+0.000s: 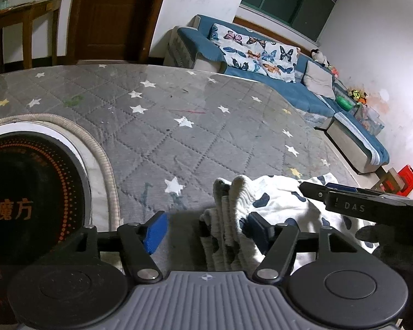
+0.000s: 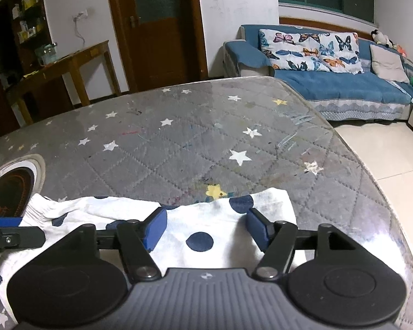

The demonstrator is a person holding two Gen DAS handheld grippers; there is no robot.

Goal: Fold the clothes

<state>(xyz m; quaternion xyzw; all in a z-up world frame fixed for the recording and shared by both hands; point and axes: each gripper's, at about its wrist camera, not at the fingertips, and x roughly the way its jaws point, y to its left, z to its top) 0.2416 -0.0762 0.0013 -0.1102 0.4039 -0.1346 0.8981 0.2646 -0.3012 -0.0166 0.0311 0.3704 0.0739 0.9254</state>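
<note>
A small white garment (image 1: pixel 278 200) with navy dots lies crumpled at the near edge of the table. Its ribbed waistband (image 1: pixel 234 220) bunches up between the blue pads of my left gripper (image 1: pixel 206 229), which stands open; the waistband leans by the right pad and the left pad is clear of it. In the right wrist view the garment (image 2: pixel 223 214) spreads flatter. My right gripper (image 2: pixel 206 228) hovers open over its dotted end, pads apart from the cloth. One finger of the right gripper (image 1: pixel 344 203) shows at the left view's right side.
The table (image 2: pixel 206 143) has a grey quilted star cover under glass. A round black cooktop (image 1: pixel 27 206) with orange markings is set in at the left. A blue sofa (image 2: pixel 330 88) stands beyond the table, a wooden side table (image 2: pixel 68 63) and a door at the back.
</note>
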